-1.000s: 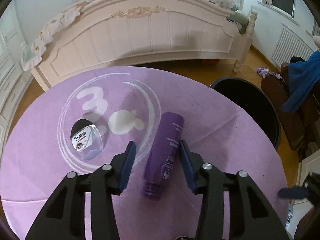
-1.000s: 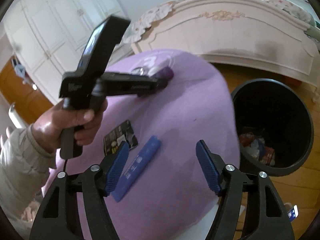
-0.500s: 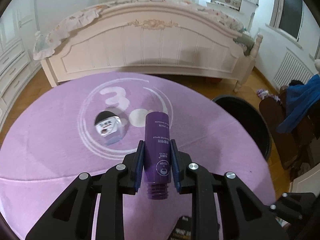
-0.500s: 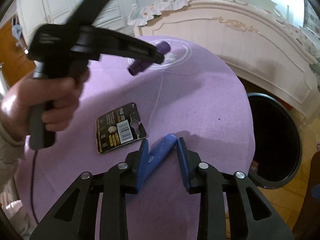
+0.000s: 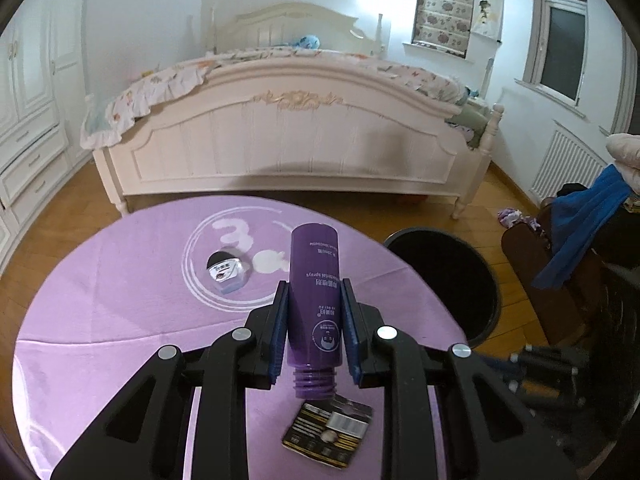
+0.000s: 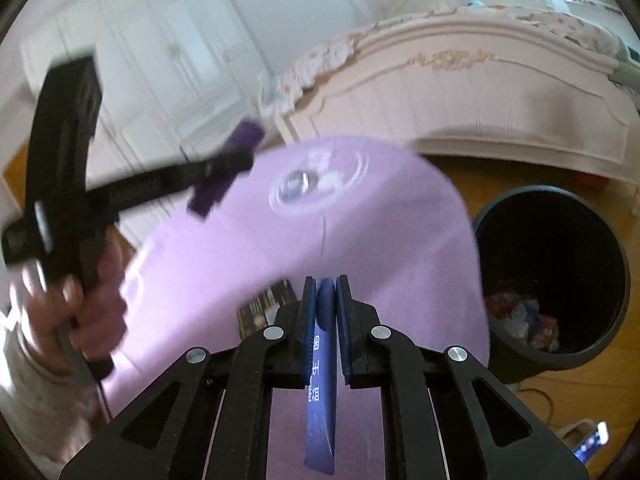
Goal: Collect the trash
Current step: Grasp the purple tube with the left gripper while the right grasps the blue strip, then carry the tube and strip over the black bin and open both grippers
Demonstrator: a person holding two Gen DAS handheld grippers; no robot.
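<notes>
With a purple bottle (image 5: 315, 292) clamped in the left hand-held gripper (image 5: 314, 328) and a blue sachet (image 6: 322, 380) still being squeezed in the right hand-held gripper (image 6: 324, 320) above the worktop (image 5: 120, 320), either risked missing the bin (image 6: 552, 280) if released early.

Round counter (image 5: 100, 320) covered in purple cloth; a small eye-drop bottle (image 5: 225, 271) is laid inside the white ring print, a black blister card (image 5: 328, 436) near the front edge.
</notes>
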